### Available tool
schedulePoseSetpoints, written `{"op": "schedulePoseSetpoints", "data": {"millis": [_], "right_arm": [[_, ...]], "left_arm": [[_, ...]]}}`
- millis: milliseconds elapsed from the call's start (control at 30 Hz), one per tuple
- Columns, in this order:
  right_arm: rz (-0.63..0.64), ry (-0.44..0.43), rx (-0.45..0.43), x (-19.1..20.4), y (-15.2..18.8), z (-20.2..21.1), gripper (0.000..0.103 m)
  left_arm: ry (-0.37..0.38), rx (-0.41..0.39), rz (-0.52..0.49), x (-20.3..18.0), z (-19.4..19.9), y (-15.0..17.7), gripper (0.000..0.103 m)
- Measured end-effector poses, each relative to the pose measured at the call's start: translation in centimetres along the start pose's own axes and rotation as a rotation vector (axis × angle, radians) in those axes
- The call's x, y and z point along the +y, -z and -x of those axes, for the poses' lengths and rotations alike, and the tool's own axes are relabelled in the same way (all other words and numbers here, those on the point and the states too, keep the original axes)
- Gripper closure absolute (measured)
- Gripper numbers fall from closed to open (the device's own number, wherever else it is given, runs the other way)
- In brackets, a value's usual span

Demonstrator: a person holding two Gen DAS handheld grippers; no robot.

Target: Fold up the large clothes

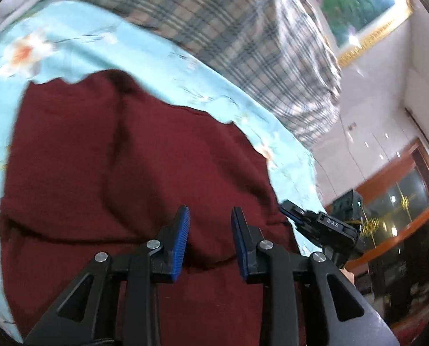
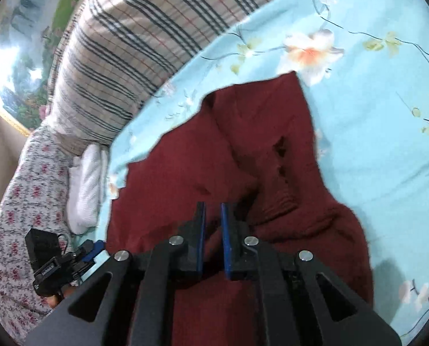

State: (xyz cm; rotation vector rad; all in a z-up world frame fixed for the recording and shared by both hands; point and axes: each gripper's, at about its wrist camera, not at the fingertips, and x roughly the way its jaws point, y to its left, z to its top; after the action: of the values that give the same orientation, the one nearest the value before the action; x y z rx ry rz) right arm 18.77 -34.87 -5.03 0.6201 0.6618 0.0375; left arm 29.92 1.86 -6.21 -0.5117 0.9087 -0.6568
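Note:
A dark red knitted garment lies spread on a light blue flowered bedsheet. My left gripper hovers over its near part, blue pads well apart, only the cloth below showing in the gap. The right gripper shows at the garment's right edge in that view. In the right wrist view the garment lies rumpled, with a ribbed fold just past my right gripper. Its pads stand a narrow gap apart and press on nothing. The left gripper is at the garment's left edge.
A plaid pillow or quilt lies along the far side of the bed. A white folded cloth and a red-flowered fabric lie at the left. A framed landscape picture hangs on the wall; a wooden cabinet stands at the right.

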Motion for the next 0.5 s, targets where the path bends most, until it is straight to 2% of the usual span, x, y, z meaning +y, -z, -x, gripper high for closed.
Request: {"op": "schedulePoseSetpoints", "data": {"millis": [100, 133, 200, 233, 267, 333, 367, 400, 500], "right_arm": [[0.042, -0.036, 0.040, 1.4, -0.1, -1.4, 0.092], [0.054, -0.044, 0.054, 1.7, -0.1, -1.8, 0.092], [0.070, -0.045, 0.104, 2.4, 0.0, -3.6, 0.092], [0.069, -0.048, 0.132, 2.4, 0.3, -4.3, 0.092], [0.067, -0.063, 0.166, 2.5, 0.6, -5.1, 0.092], [0.079, -0.092, 0.273, 2.9, 1.9, -7.2, 0.092], [0.096, -0.080, 0.293, 3.0, 2.6, -7.7, 0.092], [0.111, -0.061, 0.302, 3.0, 3.2, -8.1, 0.092], [0.070, -0.076, 0.288, 2.2, 3.7, -7.9, 0.092]], "left_arm": [[0.004, 0.046, -0.061, -2.0, -2.5, 0.1, 0.073], [-0.011, 0.064, -0.081, -2.2, -3.2, 0.3, 0.069], [-0.144, 0.125, -0.100, -1.5, -5.3, 0.8, 0.073], [-0.177, 0.144, -0.094, -0.8, -5.7, 1.1, 0.073], [-0.186, 0.152, -0.081, -0.2, -5.8, 1.3, 0.073], [-0.172, 0.154, -0.033, 1.4, -5.4, 1.6, 0.087], [-0.175, 0.154, -0.018, 2.0, -5.2, 1.7, 0.091], [-0.181, 0.153, -0.008, 2.3, -4.8, 1.8, 0.095], [-0.181, 0.149, 0.008, 2.7, -4.1, 2.0, 0.095]]}}
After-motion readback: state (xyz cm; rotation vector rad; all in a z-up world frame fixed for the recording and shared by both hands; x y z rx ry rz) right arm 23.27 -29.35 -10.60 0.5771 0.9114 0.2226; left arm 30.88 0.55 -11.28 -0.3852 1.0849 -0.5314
